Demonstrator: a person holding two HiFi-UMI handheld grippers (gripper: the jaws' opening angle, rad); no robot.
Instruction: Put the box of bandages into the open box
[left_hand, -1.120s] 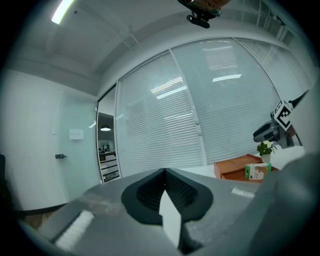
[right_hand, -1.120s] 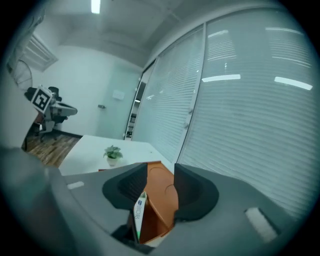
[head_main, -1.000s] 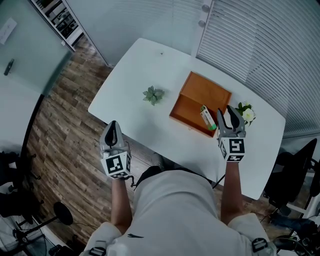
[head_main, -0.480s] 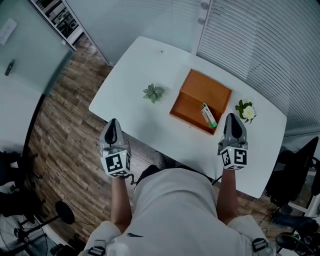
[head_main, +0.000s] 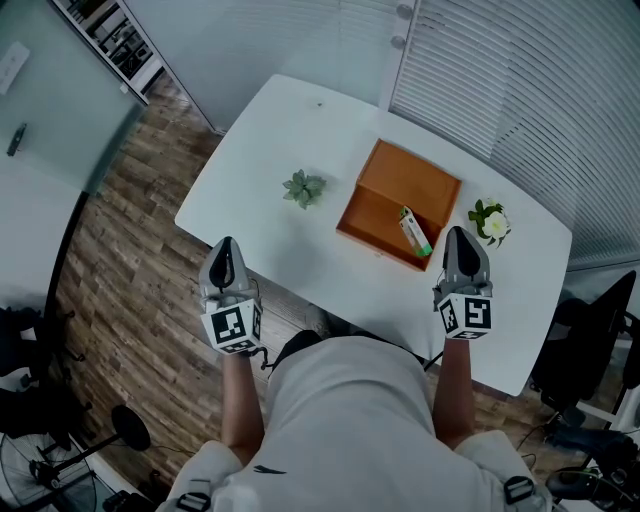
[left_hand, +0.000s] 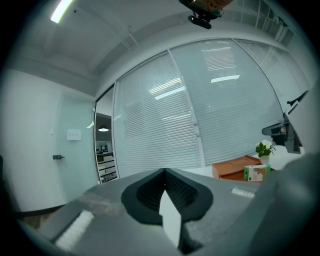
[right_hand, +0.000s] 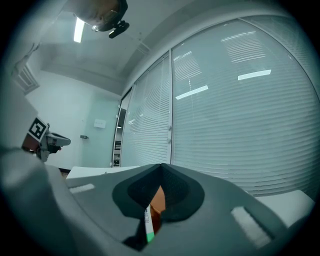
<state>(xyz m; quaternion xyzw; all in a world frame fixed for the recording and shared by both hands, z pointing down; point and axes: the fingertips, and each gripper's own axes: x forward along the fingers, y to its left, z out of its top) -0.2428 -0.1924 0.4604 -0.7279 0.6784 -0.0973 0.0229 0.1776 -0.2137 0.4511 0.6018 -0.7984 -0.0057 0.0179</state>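
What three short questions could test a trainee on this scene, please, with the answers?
1. True or false: the box of bandages is inside the open box.
2. In the head view, what stands on the table to the left of the open box?
A. a small green plant
B. a cup
C. a book
3. Fill the gap: the jaws of the left gripper and of the right gripper are both ____, and hold nothing.

Key: 1 true; 2 A; 3 shut.
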